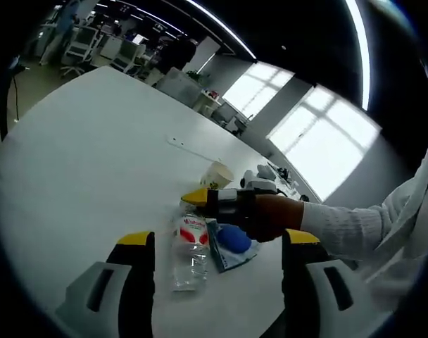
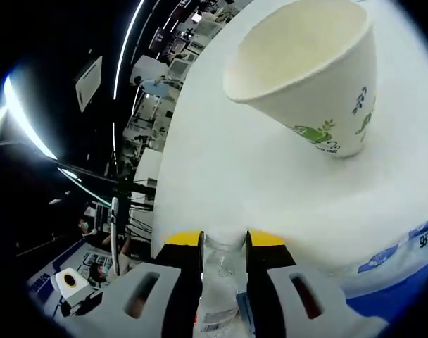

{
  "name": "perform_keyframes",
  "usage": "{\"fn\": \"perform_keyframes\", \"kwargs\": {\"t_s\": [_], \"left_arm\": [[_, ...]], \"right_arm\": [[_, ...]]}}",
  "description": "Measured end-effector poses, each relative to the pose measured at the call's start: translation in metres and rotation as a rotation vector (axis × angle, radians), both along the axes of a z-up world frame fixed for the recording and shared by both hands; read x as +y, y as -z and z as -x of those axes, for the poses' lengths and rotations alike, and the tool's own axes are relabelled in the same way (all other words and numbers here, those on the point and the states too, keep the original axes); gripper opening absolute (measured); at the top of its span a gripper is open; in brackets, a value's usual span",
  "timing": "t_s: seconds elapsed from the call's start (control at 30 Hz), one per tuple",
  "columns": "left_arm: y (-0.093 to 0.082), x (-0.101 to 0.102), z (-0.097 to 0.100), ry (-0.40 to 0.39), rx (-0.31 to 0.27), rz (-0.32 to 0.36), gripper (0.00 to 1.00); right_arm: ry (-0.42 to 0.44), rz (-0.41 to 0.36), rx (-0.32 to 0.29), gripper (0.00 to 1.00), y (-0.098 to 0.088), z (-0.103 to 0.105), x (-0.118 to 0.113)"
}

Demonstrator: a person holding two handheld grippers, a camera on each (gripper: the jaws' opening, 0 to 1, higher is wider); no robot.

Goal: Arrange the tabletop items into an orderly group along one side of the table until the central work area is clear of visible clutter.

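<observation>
- Now the clear plastic water bottle with the red-and-white label (image 1: 191, 248) lies on the white tabletop (image 1: 94, 162); the right tongs (image 2: 224, 243) pinch its neck, black jaws tipped yellow
- a cream paper cup with green print (image 2: 309, 70) stands just beyond the bottle
- a blue-and-white plastic packet (image 1: 231, 243) lies beside the bottle, under the right hand (image 1: 274, 217)
- the left tongs (image 1: 217, 239) hang spread, jaws either side of bottle and packet, gripping nothing

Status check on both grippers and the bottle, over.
Right gripper shut on bottle neck. Left gripper open, hanging back over the bottle. Paper cup and blue packet close beside it.
</observation>
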State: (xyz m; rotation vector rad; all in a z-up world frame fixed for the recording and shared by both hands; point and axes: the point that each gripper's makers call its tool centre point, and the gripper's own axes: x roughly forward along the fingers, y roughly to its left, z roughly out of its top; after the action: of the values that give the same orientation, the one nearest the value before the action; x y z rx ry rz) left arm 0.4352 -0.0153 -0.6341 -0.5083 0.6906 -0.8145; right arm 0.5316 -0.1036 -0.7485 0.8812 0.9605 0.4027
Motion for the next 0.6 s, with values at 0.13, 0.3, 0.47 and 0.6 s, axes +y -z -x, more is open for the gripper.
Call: {"fn": "perform_keyframes", "kwargs": {"t_s": [0.13,0.3,0.47,0.6], "left_arm": [[0.003,-0.001,0.000,0.003,0.004,-0.003,0.74],[0.004,-0.001,-0.001,0.005,0.002,-0.002,0.74],[0.007,-0.001,-0.001,0.015,0.004,-0.010,0.74],[0.012,-0.002,-0.003,0.025,0.007,-0.007,0.74]], "right_arm": [[0.001,0.007,-0.011,0.21,0.000,0.001,0.000],[0.002,0.014,-0.026,0.20,-0.002,0.000,0.000],[-0.016,0.025,-0.061,0.20,-0.010,-0.001,0.003],[-0.030,0.045,-0.097,0.20,-0.018,0.001,0.005]]}}
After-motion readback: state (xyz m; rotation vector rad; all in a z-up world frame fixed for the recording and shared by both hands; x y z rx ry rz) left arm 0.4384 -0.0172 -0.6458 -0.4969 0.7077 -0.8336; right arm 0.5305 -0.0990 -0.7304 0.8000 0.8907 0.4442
